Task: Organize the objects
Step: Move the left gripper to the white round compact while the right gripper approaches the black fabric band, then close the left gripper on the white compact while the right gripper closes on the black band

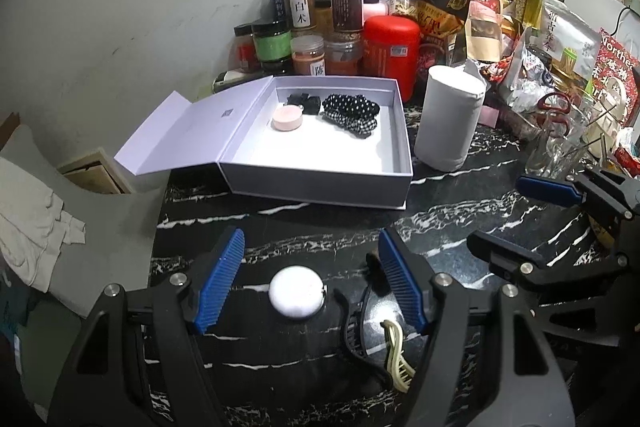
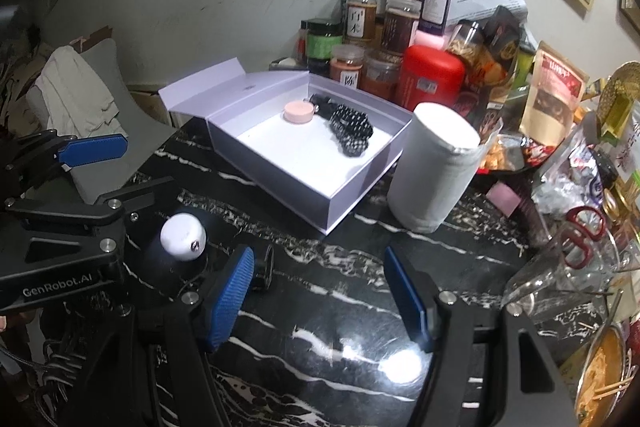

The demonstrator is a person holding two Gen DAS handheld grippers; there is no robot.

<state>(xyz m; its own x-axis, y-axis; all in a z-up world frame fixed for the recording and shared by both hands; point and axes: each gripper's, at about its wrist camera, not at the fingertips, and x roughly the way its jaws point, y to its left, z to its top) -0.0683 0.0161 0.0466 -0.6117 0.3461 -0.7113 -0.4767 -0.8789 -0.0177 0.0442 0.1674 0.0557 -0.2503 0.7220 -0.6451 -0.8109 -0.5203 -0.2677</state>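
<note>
1. Left gripper point(image 1: 312, 281) spread wide, white round case point(image 1: 296, 291) lying between its pads, untouched.
2. Right gripper point(image 2: 320, 291) spread over bare marble, pinching nothing.
3. Open box point(image 1: 320, 179) at twelve o'clock.

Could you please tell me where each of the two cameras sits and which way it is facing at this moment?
Left wrist: sits on the left tool, looking down at the white round object, open box beyond; the right tool shows at right.
Right wrist: sits on the right tool, over bare marble table; the left tool shows at left.
Shared: box, white object, red canister.
</note>
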